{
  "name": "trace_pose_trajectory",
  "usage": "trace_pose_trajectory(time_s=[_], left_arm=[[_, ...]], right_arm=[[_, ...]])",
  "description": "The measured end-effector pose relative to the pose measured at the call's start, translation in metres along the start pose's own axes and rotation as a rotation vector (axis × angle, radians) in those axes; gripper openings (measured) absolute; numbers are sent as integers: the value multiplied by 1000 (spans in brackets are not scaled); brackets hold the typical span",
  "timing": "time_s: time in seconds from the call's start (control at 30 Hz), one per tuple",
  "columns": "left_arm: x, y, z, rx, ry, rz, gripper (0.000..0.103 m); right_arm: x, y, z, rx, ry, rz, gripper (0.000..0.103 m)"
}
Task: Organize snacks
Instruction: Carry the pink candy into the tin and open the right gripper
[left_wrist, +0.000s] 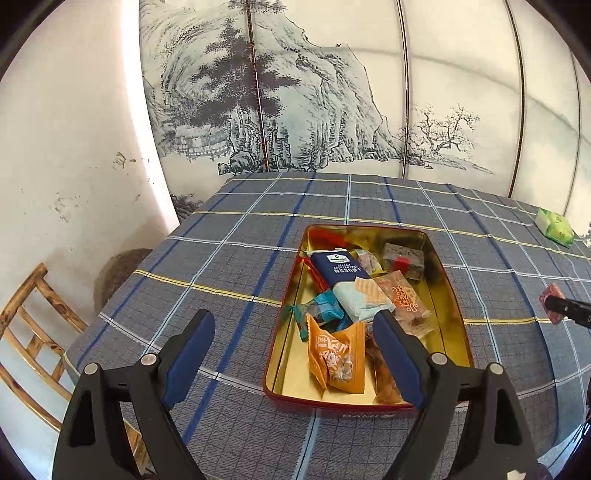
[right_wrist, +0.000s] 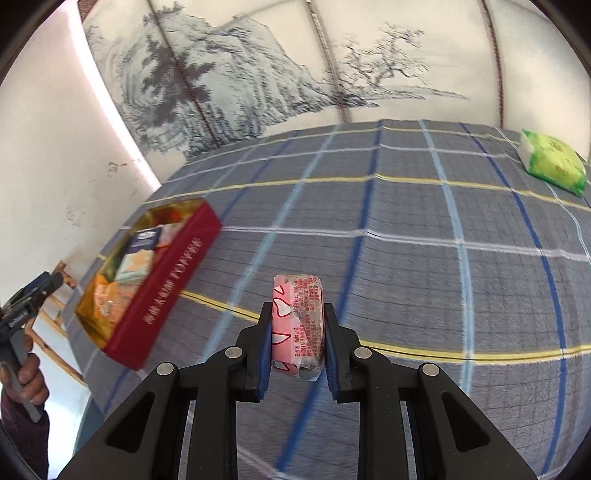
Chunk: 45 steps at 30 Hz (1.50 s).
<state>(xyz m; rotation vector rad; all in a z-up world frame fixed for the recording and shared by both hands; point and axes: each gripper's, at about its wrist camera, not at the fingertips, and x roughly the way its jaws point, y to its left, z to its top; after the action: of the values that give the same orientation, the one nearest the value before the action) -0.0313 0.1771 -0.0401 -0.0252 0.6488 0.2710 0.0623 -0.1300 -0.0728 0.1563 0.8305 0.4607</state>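
Observation:
A red tin with a gold inside (left_wrist: 456, 295) stands on the checked tablecloth and holds several wrapped snacks, among them a navy cracker pack (left_wrist: 341, 267) and an orange packet (left_wrist: 338, 356). My left gripper (left_wrist: 295, 325) hangs open just above the tin's near end, with nothing between its fingers. Off to the right, my right gripper (right_wrist: 297, 314) is shut on a pink wrapped snack (right_wrist: 297, 325), lifted off the cloth. The same snack (left_wrist: 552, 301) shows at the right edge of the left wrist view. The tin (right_wrist: 166, 288) lies to the left in the right wrist view.
A green packet (right_wrist: 552, 162) lies near the table's far right corner. A wooden chair (left_wrist: 33, 332) stands left of the table, below its edge. A painted screen (left_wrist: 295, 92) rises behind the table. A hand (right_wrist: 29, 376) holds the left gripper's grip.

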Motion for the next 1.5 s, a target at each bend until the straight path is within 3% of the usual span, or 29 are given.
trace_pose_trajectory(time_s=[0.27, 0.53, 0.97, 1.5], left_arm=[[-1, 8, -3, -11, -4, 57, 91], [0, 15, -4, 6, -21, 91, 101], [13, 19, -4, 10, 3, 71, 101], [30, 23, -5, 11, 18, 62, 101]], right_arm=[[9, 77, 28, -113, 10, 135, 25], [51, 128, 52, -151, 62, 231, 25], [112, 151, 75, -128, 136, 255, 25], [149, 155, 83, -114, 186, 212, 25]])
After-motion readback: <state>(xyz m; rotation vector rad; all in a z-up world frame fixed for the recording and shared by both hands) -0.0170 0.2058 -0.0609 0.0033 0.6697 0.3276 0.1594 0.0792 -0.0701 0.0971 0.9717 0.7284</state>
